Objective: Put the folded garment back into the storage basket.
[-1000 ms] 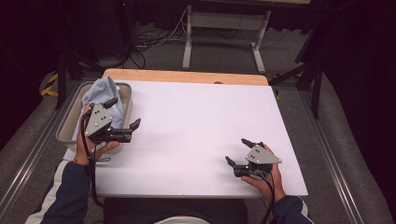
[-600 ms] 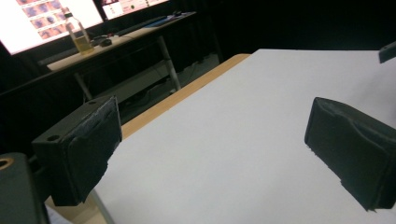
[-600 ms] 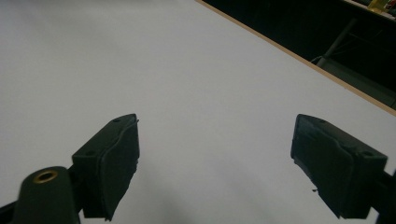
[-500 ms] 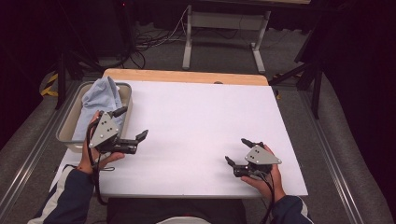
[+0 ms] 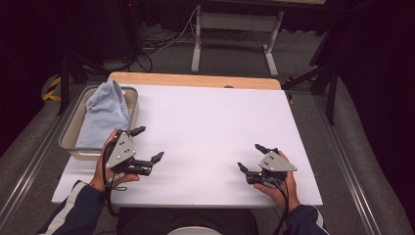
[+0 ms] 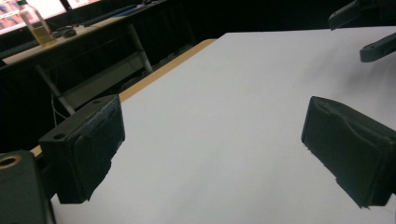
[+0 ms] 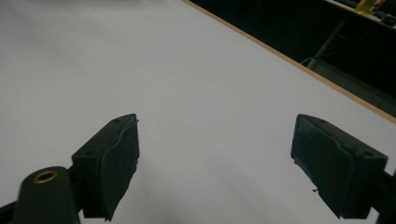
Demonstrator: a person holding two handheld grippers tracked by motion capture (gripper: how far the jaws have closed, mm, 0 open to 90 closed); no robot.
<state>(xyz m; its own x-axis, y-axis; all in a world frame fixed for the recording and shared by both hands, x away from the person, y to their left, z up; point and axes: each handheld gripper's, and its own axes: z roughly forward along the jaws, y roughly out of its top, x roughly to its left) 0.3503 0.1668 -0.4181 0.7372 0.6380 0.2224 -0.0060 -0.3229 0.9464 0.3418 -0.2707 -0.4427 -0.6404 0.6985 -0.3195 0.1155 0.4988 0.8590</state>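
Beside the wide-open left gripper (image 5: 148, 145), a soft, light pale blue cloth (image 5: 105, 112) slumps in its grey plastic bin (image 5: 71, 146); pinch probably its raised fold; right gripper (image 5: 250, 157) gapes empty.

Two handheld grippers are on the scene: the left gripper (image 5: 147, 145) at the lower left of the high view and the right gripper (image 5: 248, 157) at the lower right, each with two black jaws, four jaws in all. Two hands hold them, the left hand (image 5: 108, 172) and the right hand (image 5: 280, 188). One white table (image 5: 215, 122) fills the middle of the frame. One grey bin (image 5: 74, 128) sits at its left edge, with one light blue cloth (image 5: 103, 113) in it.
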